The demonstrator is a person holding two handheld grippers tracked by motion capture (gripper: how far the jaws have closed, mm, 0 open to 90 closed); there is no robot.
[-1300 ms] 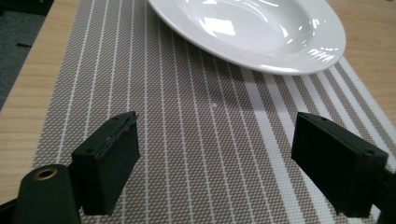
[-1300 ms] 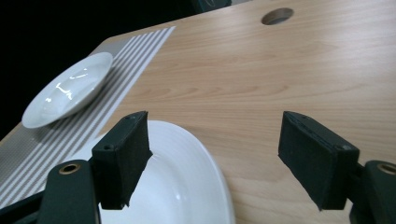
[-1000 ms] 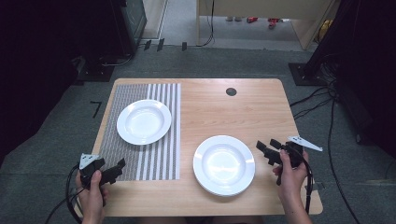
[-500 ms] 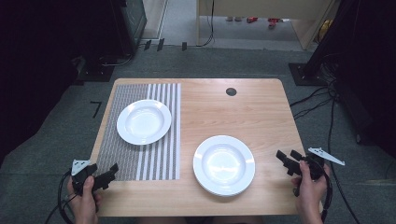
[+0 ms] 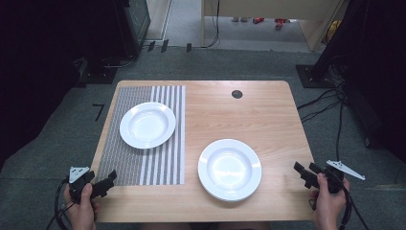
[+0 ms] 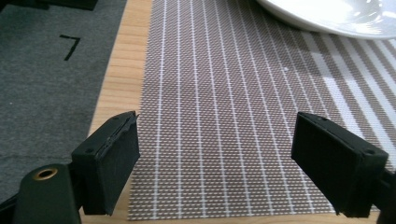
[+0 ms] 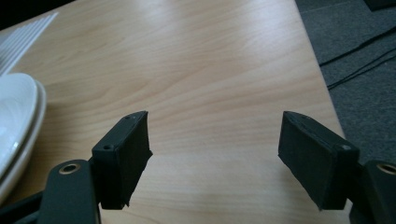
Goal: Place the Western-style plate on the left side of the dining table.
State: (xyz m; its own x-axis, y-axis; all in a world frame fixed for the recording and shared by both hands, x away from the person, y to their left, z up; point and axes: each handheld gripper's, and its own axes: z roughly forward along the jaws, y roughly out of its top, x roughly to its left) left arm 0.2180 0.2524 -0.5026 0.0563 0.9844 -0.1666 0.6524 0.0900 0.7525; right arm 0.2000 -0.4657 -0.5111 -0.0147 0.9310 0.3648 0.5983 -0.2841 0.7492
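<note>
Fingers of my left gripper (image 5: pixel 107 181) stand open and empty over the near corner of the striped mat (image 5: pixel 143 158). My right gripper (image 5: pixel 306 172) is open too, over bare worktop (image 5: pixel 268 115), beside the stacked plates (image 5: pixel 230 168). Farther, one plate (image 5: pixel 147 124) lies on the mat.

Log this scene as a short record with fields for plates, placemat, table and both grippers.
plate on placemat: white plate, far left, resting on the mat
near plates: white plate stack, on bare wood
placemat: striped placemat, left side of table
table: wooden table
left gripper: open, empty, at near left corner
right gripper: open, empty, at near right edge
</note>
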